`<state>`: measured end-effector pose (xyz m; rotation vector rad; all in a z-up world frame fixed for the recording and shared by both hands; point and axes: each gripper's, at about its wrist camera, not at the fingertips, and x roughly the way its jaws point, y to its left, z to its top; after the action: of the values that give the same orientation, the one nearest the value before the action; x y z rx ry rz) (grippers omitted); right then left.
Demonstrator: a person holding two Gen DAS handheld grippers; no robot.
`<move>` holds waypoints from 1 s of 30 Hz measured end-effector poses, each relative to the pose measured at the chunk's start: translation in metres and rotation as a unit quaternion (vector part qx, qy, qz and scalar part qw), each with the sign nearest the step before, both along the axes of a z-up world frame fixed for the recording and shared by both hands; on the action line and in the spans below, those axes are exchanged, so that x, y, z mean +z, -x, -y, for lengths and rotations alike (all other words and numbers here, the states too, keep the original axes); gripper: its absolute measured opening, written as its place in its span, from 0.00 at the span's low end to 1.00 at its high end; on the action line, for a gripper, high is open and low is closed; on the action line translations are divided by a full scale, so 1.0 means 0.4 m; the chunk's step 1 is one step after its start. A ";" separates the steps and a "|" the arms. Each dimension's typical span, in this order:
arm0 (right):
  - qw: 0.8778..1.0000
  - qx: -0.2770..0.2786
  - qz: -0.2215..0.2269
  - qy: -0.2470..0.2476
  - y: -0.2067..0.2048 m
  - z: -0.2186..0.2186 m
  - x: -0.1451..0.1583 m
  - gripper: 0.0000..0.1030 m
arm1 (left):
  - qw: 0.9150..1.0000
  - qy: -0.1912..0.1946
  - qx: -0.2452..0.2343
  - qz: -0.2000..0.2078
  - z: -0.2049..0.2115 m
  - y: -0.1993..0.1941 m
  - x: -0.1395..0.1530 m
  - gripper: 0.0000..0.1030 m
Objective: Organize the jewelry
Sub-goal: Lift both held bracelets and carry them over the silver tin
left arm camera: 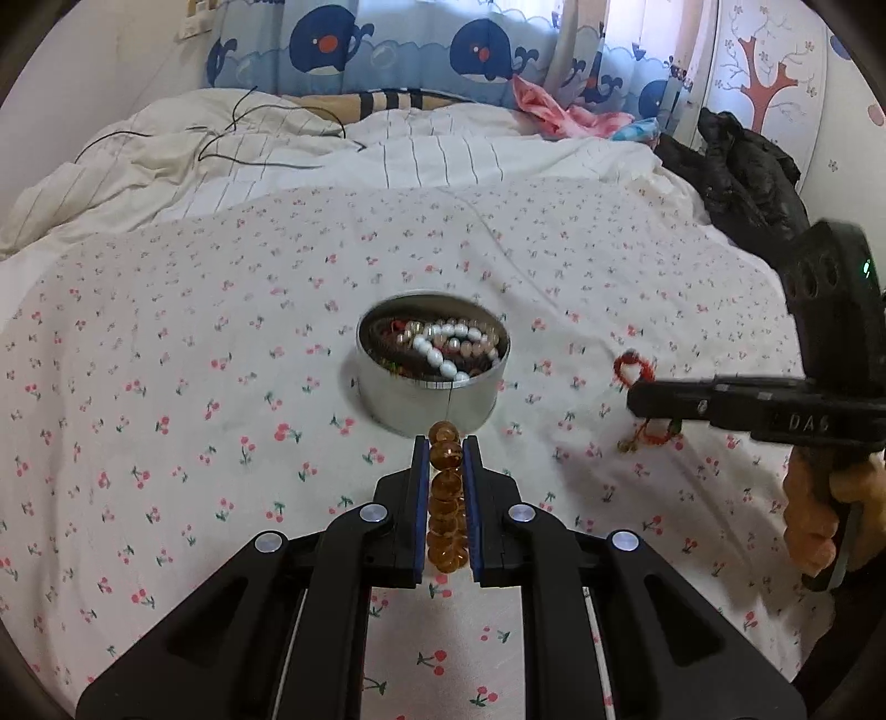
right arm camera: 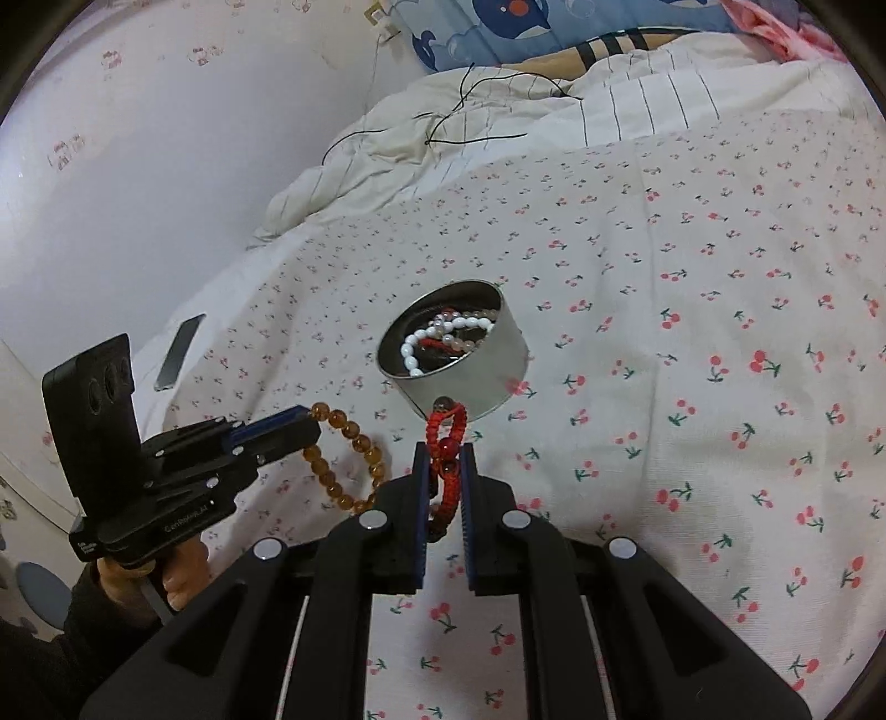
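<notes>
Amber bead bracelet (left arm camera: pixel 446 501) sits pinched between the blue pads of the left gripper (left arm camera: pixel 446 443), closest to the lens in the left wrist view; beads run in a line along the narrow slot, top bead poking past the fingertips. From the right wrist view the same bracelet (right arm camera: pixel 346 462) hangs as a loop below the left gripper (right arm camera: pixel 302 412), clear of the bedspread. A hand (right arm camera: pixel 183 576) grips that tool's handle at lower left.

Red cord bracelet (right arm camera: pixel 446 459) is clamped in the right gripper (right arm camera: pixel 446 446), jaws drawn in tight on it; a dark red bead shows between the pads and a woven loop stands up past the tips. In the left wrist view the right gripper (left arm camera: pixel 637 396) reaches in from the right edge, with red cord (left arm camera: pixel 631 368) above its tip and more dangling below. Hand (left arm camera: pixel 814 520) on its handle at far right.

Round metal tin (left arm camera: pixel 432 407) stands on the cherry-print bedspread (left arm camera: pixel 166 387) just beyond both grippers, open-topped. Inside: a white bead string (left arm camera: pixel 443 346), pale pinkish beads, dark beads, a bit of red.

Farther out: rumpled striped duvet (left arm camera: pixel 415 149) with a thin black cable (left arm camera: pixel 266 127) lying over it, whale-print curtain (left arm camera: pixel 387 44) at the far side, black garment (left arm camera: pixel 747 171) at far right. A phone (right arm camera: pixel 180 351) lies near the left edge of the bed.
</notes>
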<state>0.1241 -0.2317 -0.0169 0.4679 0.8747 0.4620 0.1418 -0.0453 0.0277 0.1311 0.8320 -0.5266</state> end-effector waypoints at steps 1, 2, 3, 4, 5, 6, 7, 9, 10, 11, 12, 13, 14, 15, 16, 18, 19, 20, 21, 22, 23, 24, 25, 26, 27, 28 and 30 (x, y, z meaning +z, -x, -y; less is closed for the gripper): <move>1.000 0.000 0.000 -0.001 -0.001 -0.001 0.001 0.10 | 1.000 0.002 0.001 0.002 0.001 -0.003 0.008 0.10; 1.000 0.000 0.000 -0.001 0.000 -0.004 0.000 0.10 | 1.000 0.003 0.002 0.006 0.003 -0.007 0.018 0.10; 1.000 0.001 -0.001 0.001 -0.001 -0.006 0.000 0.10 | 1.000 0.003 0.002 0.011 0.004 -0.009 0.026 0.10; 1.000 0.001 -0.001 0.001 0.001 -0.007 -0.002 0.10 | 1.000 0.004 0.002 0.015 0.007 -0.013 0.035 0.10; 1.000 0.002 -0.002 0.001 -0.001 -0.009 -0.003 0.10 | 1.000 0.005 0.001 0.016 0.010 -0.015 0.042 0.10; 1.000 0.002 -0.003 0.002 -0.003 -0.012 -0.003 0.10 | 1.000 0.005 0.000 0.019 0.015 -0.019 0.050 0.10; 1.000 0.002 -0.003 0.002 -0.005 -0.013 -0.005 0.11 | 1.000 0.007 -0.002 0.021 0.020 -0.023 0.059 0.10; 1.000 0.002 -0.003 0.000 -0.013 -0.017 -0.005 0.11 | 1.000 0.011 -0.005 0.026 0.028 -0.028 0.074 0.10; 1.000 0.002 -0.001 0.000 -0.017 -0.019 -0.005 0.11 | 1.000 0.013 -0.007 0.027 0.032 -0.030 0.080 0.10; 1.000 0.001 0.002 -0.002 -0.022 -0.022 -0.002 0.11 | 0.999 0.018 -0.010 0.028 0.035 -0.033 0.088 0.10; 1.000 0.000 0.005 -0.005 -0.025 -0.023 -0.001 0.11 | 0.999 0.021 -0.011 0.028 0.038 -0.035 0.094 0.10; 1.000 -0.002 0.009 -0.009 -0.028 -0.023 0.003 0.10 | 0.999 0.024 -0.012 0.029 0.041 -0.038 0.100 0.10; 1.000 -0.004 0.012 -0.012 -0.030 -0.021 0.005 0.11 | 0.999 0.026 -0.014 0.030 0.044 -0.042 0.105 0.10; 1.000 -0.006 0.016 -0.017 -0.033 -0.019 0.010 0.10 | 0.999 0.028 -0.015 0.031 0.048 -0.046 0.109 0.10; 1.000 -0.009 0.019 -0.019 -0.035 -0.017 0.014 0.11 | 0.999 0.029 -0.016 0.031 0.051 -0.050 0.113 0.10; 0.999 -0.012 0.028 -0.021 -0.039 -0.015 0.029 0.10 | 0.999 0.033 -0.017 0.030 0.058 -0.062 0.119 0.10; 0.999 -0.014 0.032 -0.024 -0.044 -0.014 0.038 0.10 | 0.999 0.034 -0.019 0.030 0.062 -0.069 0.121 0.10; 0.999 -0.017 0.037 -0.026 -0.051 -0.014 0.049 0.10 | 0.999 0.036 -0.019 0.030 0.066 -0.075 0.124 0.10; 0.999 -0.018 0.040 -0.027 -0.058 -0.014 0.057 0.11 | 0.999 0.037 -0.020 0.031 0.069 -0.079 0.126 0.10; 0.998 -0.020 0.045 -0.029 -0.068 -0.015 0.069 0.11 | 0.999 0.038 -0.021 0.032 0.072 -0.086 0.129 0.10; 0.998 -0.023 0.050 -0.030 -0.079 -0.017 0.079 0.11 | 0.999 0.038 -0.022 0.032 0.075 -0.093 0.131 0.10; 0.998 -0.023 0.052 -0.030 -0.086 -0.019 0.085 0.11 | 0.998 0.037 -0.023 0.033 0.078 -0.097 0.133 0.10; 0.998 -0.024 0.054 -0.029 -0.094 -0.021 0.091 0.11 | 0.998 0.037 -0.024 0.033 0.082 -0.104 0.134 0.10; 0.998 -0.024 0.055 -0.028 -0.100 -0.023 0.094 0.11 | 0.998 0.037 -0.025 0.032 0.085 -0.111 0.134 0.10; 0.998 -0.025 0.055 -0.028 -0.104 -0.024 0.095 0.11 | 0.999 0.036 -0.025 0.032 0.087 -0.116 0.134 0.10; 0.998 -0.024 0.054 -0.026 -0.108 -0.025 0.096 0.11 | 0.999 0.035 -0.025 0.032 0.089 -0.121 0.133 0.10; 0.998 -0.025 0.051 -0.023 -0.114 -0.025 0.092 0.11 | 0.999 0.033 -0.023 0.032 0.094 -0.129 0.130 0.10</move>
<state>0.1697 -0.2216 0.0199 0.5026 0.7545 0.4562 0.1934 -0.0828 0.0798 0.1071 0.7496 -0.5896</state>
